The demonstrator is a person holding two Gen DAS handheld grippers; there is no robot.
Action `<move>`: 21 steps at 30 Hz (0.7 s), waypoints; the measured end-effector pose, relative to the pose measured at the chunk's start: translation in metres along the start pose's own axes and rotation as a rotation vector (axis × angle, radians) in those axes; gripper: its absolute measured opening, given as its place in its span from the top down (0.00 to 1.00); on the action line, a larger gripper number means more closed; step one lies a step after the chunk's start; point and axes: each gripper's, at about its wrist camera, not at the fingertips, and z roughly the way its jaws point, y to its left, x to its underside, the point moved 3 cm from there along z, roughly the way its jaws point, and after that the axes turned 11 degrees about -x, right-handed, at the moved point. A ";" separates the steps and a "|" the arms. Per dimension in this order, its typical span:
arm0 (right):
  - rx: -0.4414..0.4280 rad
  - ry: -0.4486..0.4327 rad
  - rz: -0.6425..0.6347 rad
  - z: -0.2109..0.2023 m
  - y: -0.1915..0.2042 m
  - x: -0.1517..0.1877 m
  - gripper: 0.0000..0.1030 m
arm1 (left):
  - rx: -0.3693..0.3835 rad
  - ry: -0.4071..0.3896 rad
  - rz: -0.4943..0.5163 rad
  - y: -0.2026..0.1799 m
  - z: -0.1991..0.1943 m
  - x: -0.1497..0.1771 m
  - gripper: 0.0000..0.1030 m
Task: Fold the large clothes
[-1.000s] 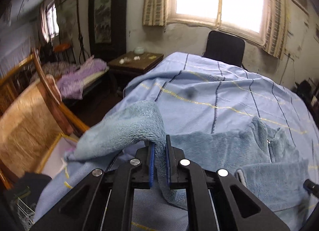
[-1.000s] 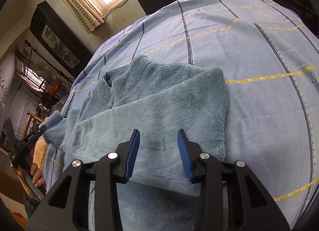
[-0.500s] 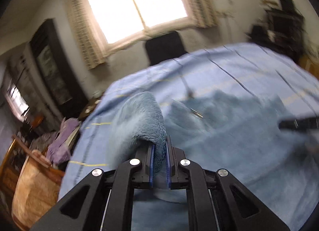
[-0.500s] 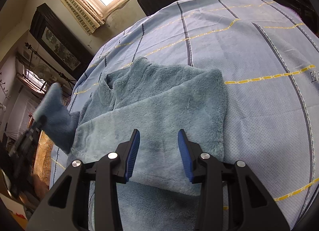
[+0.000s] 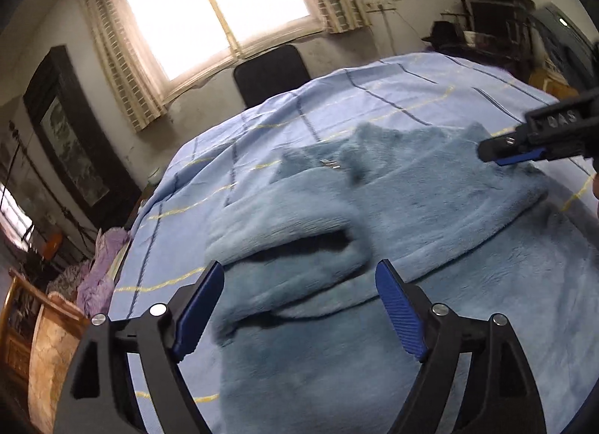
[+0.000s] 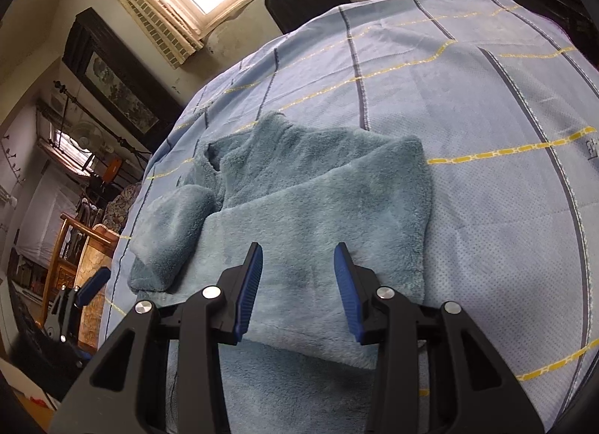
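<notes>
- The left gripper point(image 5: 299, 306), which was pinching the sleeve point(image 5: 292, 243) a moment ago, now has its jaws spread wide and holds nothing; it hovers just short of the cuff.
- The sleeve now lies folded in across the left side of the fleece top point(image 6: 318, 202), no longer lifted in the air.
- The top rests on the blue checked bedspread point(image 6: 486, 104), its right side already folded over.
- The right gripper point(image 6: 297, 284) has not shifted: jaws apart, empty, poised above the fleece.
- Both sides look folded in, so I judge the next fold is lengthwise, hem toward collar.
</notes>
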 end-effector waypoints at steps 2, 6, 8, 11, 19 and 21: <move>-0.021 0.005 -0.035 0.001 0.009 0.002 0.61 | -0.031 0.024 -0.061 0.024 0.008 0.006 0.18; -0.045 0.003 -0.163 0.002 0.038 0.010 0.61 | -0.031 0.111 -0.195 0.060 0.040 0.010 0.18; -0.029 0.003 -0.225 0.003 0.056 0.013 0.61 | -0.027 0.145 -0.218 0.066 0.057 0.012 0.18; -0.028 0.038 -0.302 0.011 0.089 0.019 0.61 | -0.007 0.248 -0.225 0.067 0.084 0.027 0.19; 0.045 0.121 -0.564 0.076 0.184 0.025 0.56 | 0.131 0.324 -0.464 0.121 0.085 0.055 0.18; 0.049 0.146 -0.614 0.097 0.202 0.026 0.56 | 0.112 0.333 -0.529 0.142 0.084 0.063 0.18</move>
